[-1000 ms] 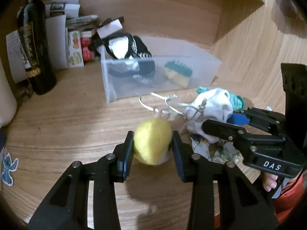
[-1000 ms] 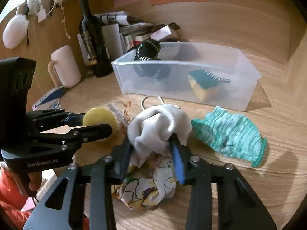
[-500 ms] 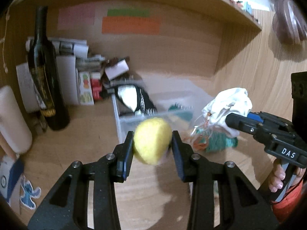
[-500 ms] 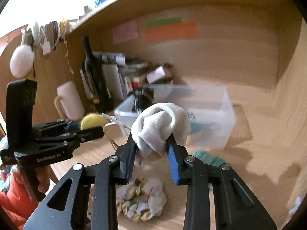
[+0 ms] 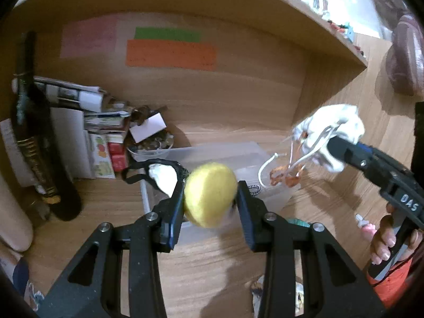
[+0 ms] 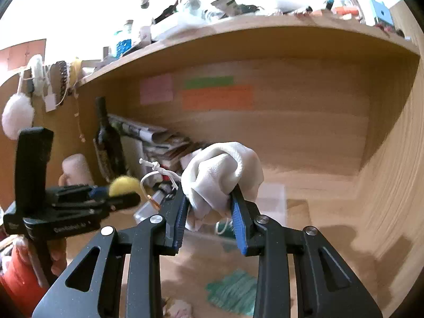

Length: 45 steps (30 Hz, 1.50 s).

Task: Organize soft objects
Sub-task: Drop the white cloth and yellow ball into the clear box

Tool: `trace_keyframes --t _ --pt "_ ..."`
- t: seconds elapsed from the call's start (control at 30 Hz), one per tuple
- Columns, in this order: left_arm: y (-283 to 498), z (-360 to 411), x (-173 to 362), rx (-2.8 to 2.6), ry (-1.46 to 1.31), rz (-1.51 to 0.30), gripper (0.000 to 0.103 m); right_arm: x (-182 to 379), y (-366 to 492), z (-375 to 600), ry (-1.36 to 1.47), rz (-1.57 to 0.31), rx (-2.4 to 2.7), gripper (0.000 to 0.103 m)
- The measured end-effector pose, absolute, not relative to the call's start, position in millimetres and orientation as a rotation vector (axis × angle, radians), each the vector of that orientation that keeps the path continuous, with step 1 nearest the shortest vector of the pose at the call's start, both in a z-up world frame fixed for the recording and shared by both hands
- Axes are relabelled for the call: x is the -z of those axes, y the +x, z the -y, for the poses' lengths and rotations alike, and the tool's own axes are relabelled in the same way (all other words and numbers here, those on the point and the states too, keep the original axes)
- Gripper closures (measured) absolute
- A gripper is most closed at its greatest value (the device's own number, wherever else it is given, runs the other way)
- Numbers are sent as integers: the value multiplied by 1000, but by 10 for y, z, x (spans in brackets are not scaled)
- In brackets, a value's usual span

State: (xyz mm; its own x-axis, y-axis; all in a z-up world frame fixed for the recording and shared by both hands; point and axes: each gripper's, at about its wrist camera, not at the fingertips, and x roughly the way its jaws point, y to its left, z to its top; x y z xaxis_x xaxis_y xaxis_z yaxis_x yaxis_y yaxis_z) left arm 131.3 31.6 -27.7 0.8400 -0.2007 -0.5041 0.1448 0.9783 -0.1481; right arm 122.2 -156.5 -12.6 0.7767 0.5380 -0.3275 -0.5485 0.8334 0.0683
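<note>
My left gripper (image 5: 211, 198) is shut on a yellow fuzzy ball (image 5: 209, 196) and holds it in the air above the near side of a clear plastic bin (image 5: 225, 156). My right gripper (image 6: 209, 201) is shut on a white cloth pouch (image 6: 222, 172) with dangling white and orange strings, also raised above the bin (image 6: 273, 201). The pouch shows at the right of the left wrist view (image 5: 331, 129). The ball shows at the left of the right wrist view (image 6: 123, 184). A black and white item (image 5: 161, 175) lies in the bin.
A teal knitted cloth (image 6: 235, 291) and a patterned cloth (image 6: 180, 307) lie on the wooden desk below. A dark wine bottle (image 5: 34, 137), stacked papers and boxes (image 5: 90, 122) and a cream mug (image 6: 75, 169) stand at the back left. A shelf (image 6: 238, 34) overhangs.
Both grippers have risen from the desk with their objects, the ball and the pouch now over the bin. The teal cloth and patterned cloth stayed on the desk.
</note>
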Motion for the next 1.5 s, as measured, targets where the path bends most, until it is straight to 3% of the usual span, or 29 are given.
trace_keyframes --t 0.23,0.77,0.87,0.93,1.1,1.23,1.37,1.4,1.5 --pt "1742 -201 471 188 -79 -615 65 170 1488 1555 -41 -366 -544 74" --pt "2234 118 919 160 37 -763 65 867 2196 1439 -72 -649 -492 74" --pt "2242 105 928 160 29 -776 60 940 2229 1403 -82 -681 -505 74" --pt "2231 83 921 160 14 -778 49 974 2242 1394 -89 -697 -512 72" --pt "2188 40 862 161 -11 -758 46 979 2226 1420 -81 -710 -528 70" --pt "2067 20 737 159 -26 -713 33 912 2161 1474 -64 -701 -542 57" --pt "1866 21 563 152 -18 -650 32 800 2062 1520 -51 -666 -550 39" --pt "1822 14 533 152 -19 -640 28 757 2014 1546 -47 -651 -554 36" --pt "1667 -26 436 144 -38 -593 6 651 1878 1607 -41 -614 -559 24"
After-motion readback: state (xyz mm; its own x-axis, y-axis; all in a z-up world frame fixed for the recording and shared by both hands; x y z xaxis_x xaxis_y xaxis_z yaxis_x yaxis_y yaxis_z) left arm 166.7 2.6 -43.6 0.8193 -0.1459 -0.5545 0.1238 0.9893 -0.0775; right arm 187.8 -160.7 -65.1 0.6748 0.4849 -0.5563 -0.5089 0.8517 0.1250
